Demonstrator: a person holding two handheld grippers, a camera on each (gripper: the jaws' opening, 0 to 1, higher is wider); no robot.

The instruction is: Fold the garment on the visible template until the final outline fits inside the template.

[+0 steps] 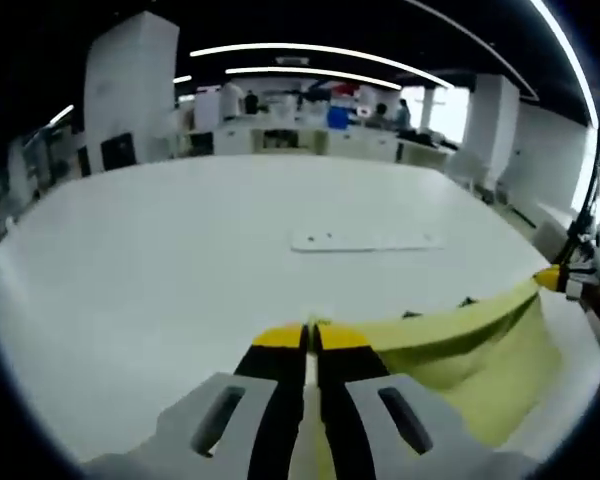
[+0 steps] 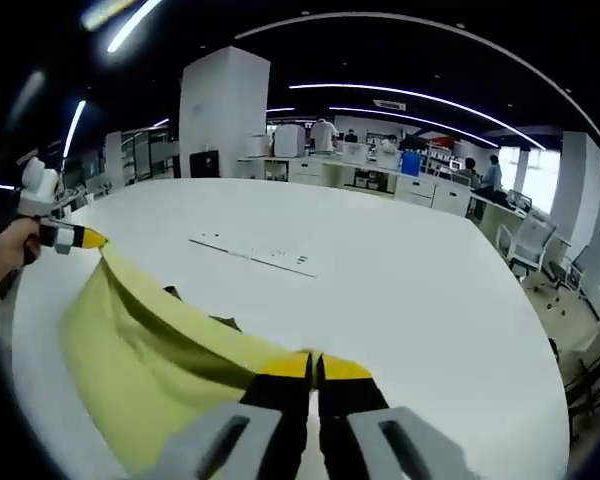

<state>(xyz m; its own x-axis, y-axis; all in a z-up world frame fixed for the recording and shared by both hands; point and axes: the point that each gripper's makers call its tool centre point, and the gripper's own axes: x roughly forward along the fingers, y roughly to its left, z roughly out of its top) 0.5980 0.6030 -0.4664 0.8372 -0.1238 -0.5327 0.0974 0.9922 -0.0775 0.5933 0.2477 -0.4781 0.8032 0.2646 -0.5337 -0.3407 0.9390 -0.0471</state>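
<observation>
Both grippers, left and right, have their fingers pinched closed on opposite ends of the yellow garment, holding its edge taut above the white tabletop, probably to carry a fold over.

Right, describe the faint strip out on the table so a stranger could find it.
Start at the big white table. Beyond the yellow garment stretched between both hand-held grippers lies a thin flat strip near the middle. It is pale like the tabletop, long and narrow, with small dark marks.
</observation>
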